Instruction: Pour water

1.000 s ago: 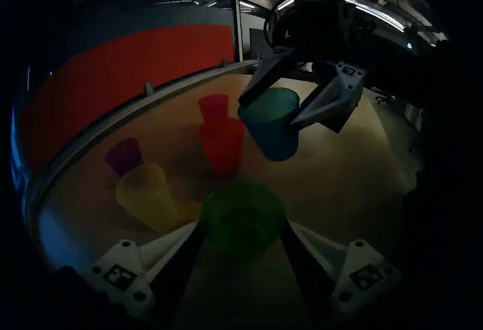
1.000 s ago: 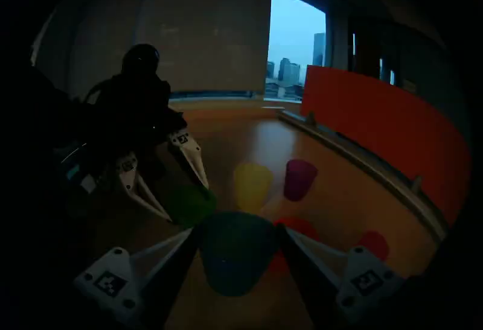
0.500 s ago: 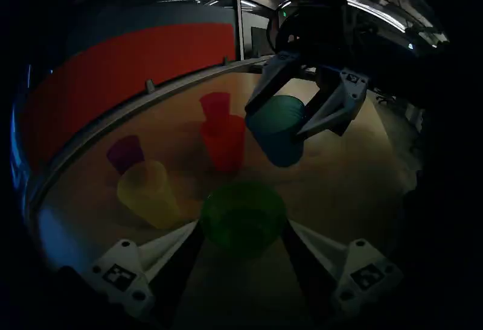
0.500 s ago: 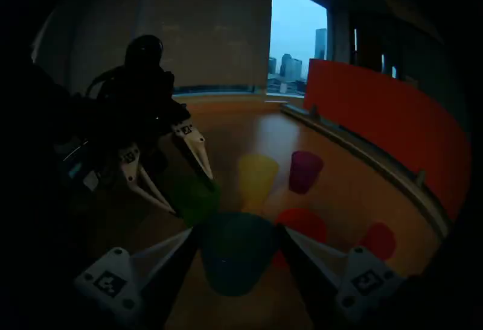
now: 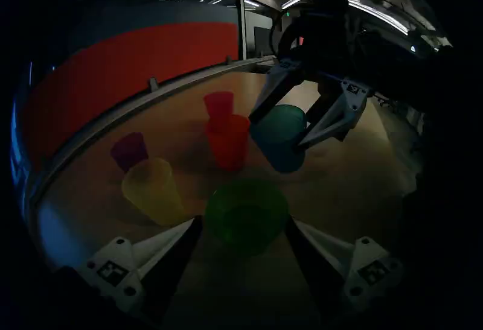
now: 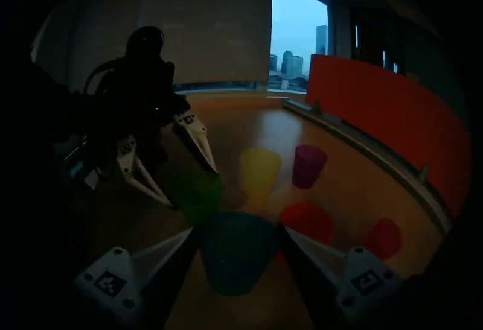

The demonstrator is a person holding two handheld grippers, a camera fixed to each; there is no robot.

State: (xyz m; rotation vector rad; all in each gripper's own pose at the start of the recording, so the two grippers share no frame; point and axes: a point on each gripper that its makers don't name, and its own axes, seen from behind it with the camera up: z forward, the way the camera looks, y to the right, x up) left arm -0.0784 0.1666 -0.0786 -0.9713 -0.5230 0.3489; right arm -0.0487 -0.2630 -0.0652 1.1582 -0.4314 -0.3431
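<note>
Across the whole scene spreads a wooden table (image 5: pixel 356 173), bounded along one edge by a long red partition (image 5: pixel 121 70), with a window (image 6: pixel 299 46) giving on a dusk skyline at the far end in the right gripper view. On the person's left side, the left gripper (image 5: pixel 243 221) has its two fingers parted about a cup's width and pressed on either side of a green cup (image 5: pixel 246 209), held low near the table. Opposite it, the right gripper (image 5: pixel 276 130) likewise clamps a teal cup (image 5: pixel 281 140) between both fingers, tilted, just beside the nearer red cup (image 5: pixel 228 143). Light is too dim to tell what either held cup contains. Behind that red cup stands a second red cup (image 5: pixel 218 104). Off to one side stand a yellow cup (image 5: pixel 152 191) and, close behind it, a purple cup (image 5: pixel 128 149), both upright on the wood.
</note>
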